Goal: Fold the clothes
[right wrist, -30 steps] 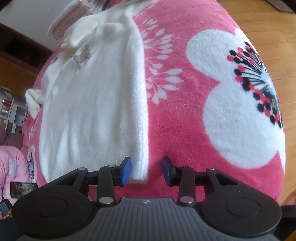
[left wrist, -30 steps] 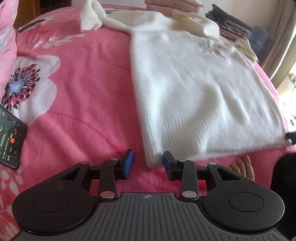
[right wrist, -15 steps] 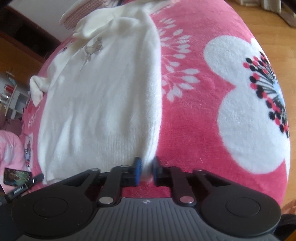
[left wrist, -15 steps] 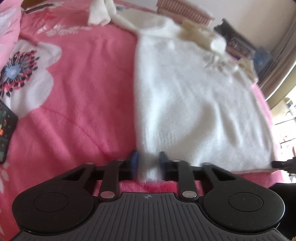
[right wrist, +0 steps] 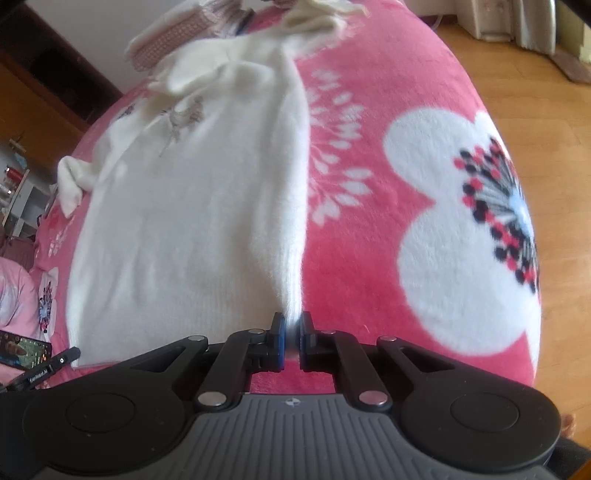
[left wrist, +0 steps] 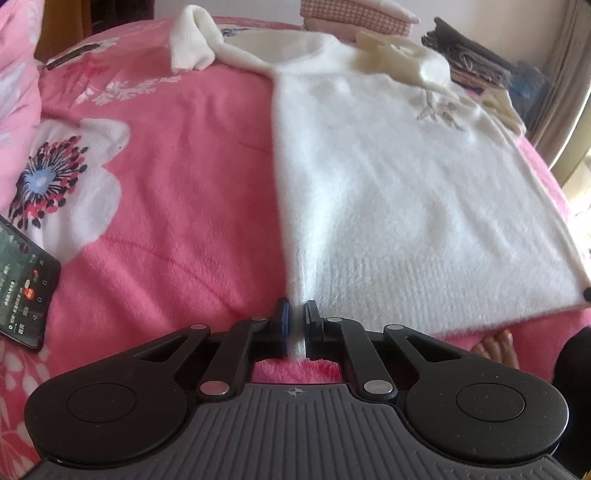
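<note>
Both the left gripper point(left wrist: 294, 325) and right gripper point(right wrist: 292, 334) are pinching hem corners of the white sweater point(left wrist: 406, 192) (lying flat ahead of the jaws); folding is barely starting.

A bedroom in a private home, shown by a bed spread with a plush pink blanket point(left wrist: 177, 177) printed with large white flowers, which fills the space ahead of and beside the fingers in both wrist views. A pink pillow point(left wrist: 14, 85) sits far left of the fingers. Beyond the fingertips, at the bed's far end, lie a folded checked cloth point(left wrist: 354, 18) and a stack of dark folded clothes point(left wrist: 472, 55). A smartphone point(left wrist: 22, 288) with a lit screen rests on the blanket left of the fingers. Right of the fingers, past the bed's edge, runs a wooden floor point(right wrist: 517, 74); a curtain point(left wrist: 569, 92) hangs at far right.
</note>
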`<state>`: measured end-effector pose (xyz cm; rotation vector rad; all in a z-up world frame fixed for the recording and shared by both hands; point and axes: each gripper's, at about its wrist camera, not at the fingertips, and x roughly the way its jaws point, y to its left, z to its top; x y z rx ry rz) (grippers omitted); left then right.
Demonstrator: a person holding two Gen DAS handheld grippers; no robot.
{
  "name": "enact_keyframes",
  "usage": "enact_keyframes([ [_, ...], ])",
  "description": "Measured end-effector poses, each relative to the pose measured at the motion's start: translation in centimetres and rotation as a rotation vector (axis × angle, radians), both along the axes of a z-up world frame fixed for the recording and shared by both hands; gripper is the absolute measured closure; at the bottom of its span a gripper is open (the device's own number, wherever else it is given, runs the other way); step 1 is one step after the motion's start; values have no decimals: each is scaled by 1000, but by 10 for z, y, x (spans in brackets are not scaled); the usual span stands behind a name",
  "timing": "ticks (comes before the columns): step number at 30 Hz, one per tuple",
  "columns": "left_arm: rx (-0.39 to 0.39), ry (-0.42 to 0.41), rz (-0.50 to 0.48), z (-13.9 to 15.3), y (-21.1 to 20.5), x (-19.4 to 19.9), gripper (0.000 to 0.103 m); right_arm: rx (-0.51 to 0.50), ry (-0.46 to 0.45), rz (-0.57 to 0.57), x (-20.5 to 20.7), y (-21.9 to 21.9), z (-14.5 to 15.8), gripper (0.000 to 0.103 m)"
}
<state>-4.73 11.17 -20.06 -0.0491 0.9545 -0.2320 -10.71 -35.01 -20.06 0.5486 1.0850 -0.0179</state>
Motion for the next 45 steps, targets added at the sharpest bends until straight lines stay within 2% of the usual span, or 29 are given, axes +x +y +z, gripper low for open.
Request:
enact_keyframes([
  [3,14,-3,-24,5,-1,0,92,12,21,-20,0,-3,-12,95],
  [5,12,-17,-23,14,3,-4,85,21,3,-37,-3,-4,1,87],
  [9,31,-98,-18,38,5,-11,79,-112,-81,-16,-15,7,41,85],
  [10,34,-119,-31,43,2,-9,75,-131,-128,9,-14,13,50,85],
  [12,44,-141,-57,49,-11,-1,74,-170,-217,62,-11,26,66,85],
  [14,30,-143,-90,54,-28,9,73,-216,-261,126,2,45,70,85],
  [16,20,-148,-129,58,-48,18,63,-210,-270,146,15,57,66,85],
  [19,78,-180,-169,53,-80,35,52,-173,-293,158,32,71,59,85],
  [23,141,-325,-188,31,-119,70,34,-215,-277,161,46,82,46,85],
  [24,161,-369,-195,24,-128,81,27,-209,-270,161,46,84,44,85],
  [25,163,-399,-203,16,-134,90,13,-203,-262,160,46,85,42,85],
  [27,175,-430,-219,-2,-143,106,0,-198,-249,158,44,86,39,85],
  [30,203,-383,-250,-30,-146,121,0,-191,-214,144,38,84,32,85],
  [32,149,-382,-222,-28,-138,119,0,-181,-186,124,35,80,27,85],
  [35,111,-377,-230,-30,-131,119,0,-154,-158,91,32,73,21,85],
  [39,149,-391,-234,-30,-137,117,0,-136,-151,67,30,69,20,85],
  [45,137,-381,-232,-30,-135,120,0,-136,-180,75,27,72,35,81],
])
